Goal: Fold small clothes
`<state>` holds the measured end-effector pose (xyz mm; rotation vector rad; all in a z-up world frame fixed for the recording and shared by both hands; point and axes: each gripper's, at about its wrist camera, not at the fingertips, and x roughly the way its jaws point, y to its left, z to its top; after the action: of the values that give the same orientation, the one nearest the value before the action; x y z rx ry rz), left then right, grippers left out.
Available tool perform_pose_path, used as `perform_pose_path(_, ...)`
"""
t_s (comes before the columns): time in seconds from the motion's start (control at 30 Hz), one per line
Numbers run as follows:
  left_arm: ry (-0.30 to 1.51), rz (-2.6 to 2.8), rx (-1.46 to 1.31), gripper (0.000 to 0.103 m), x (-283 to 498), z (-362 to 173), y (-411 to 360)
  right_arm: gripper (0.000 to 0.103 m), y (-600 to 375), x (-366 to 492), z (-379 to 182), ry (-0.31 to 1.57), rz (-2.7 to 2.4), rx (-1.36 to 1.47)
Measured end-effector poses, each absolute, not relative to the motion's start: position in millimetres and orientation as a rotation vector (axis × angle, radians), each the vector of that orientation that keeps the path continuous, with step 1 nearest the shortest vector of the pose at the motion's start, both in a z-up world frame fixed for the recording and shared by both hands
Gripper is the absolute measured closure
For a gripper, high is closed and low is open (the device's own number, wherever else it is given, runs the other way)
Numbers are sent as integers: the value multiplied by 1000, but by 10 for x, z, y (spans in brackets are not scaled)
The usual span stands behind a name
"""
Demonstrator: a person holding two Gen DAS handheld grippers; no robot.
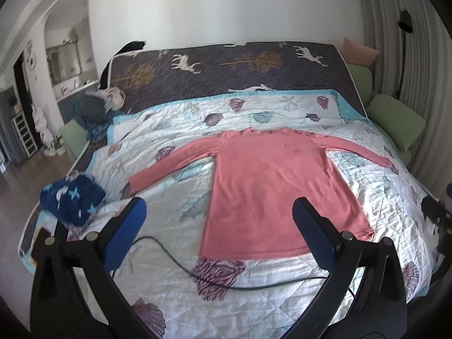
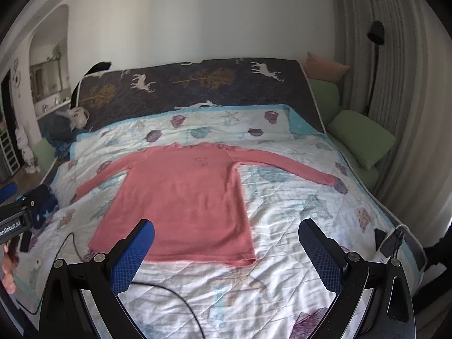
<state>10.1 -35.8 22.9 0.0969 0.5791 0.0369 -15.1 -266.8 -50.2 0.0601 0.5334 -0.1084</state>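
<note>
Both tools stand wide open and carry nothing: the left gripper [image 1: 219,217] hangs above the near edge of the bed [image 1: 282,305], the right gripper [image 2: 226,240] likewise, neither touching cloth. Just beyond the fingers a black cable [image 1: 175,257] trails across the shell-print quilt [image 2: 296,206] near that edge, close to the hem of the garment (a snag risk if a sweep runs low). Task item: one pink long-sleeved top [image 2: 183,195], spread flat and face up mid-bed, collar toward the headboard end, hem toward the near edge, both sleeves stretched out to the bed's sides. Judged light, soft and limp knit; it will drape and bunch rather than hold a shape, and may drag on the quilt. Recommended holds: a sleeve cuff or shoulder seam for the first fold, pinching the top layers at an edge, or the two hem corners. A dark star-print cloth [image 1: 72,200] lies bundled at the bed's near left corner, well apart from the top.
</note>
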Motion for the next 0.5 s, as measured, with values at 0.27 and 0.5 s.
perform_pose_path(0.27,585,-180,249,0,689,341,-1139,0,-3367,39,-545,476,-85,204)
perform_pose_path(0.5,678,-537,371,0,1672,269,-2078,0,-4705,359,-768,429,50,662)
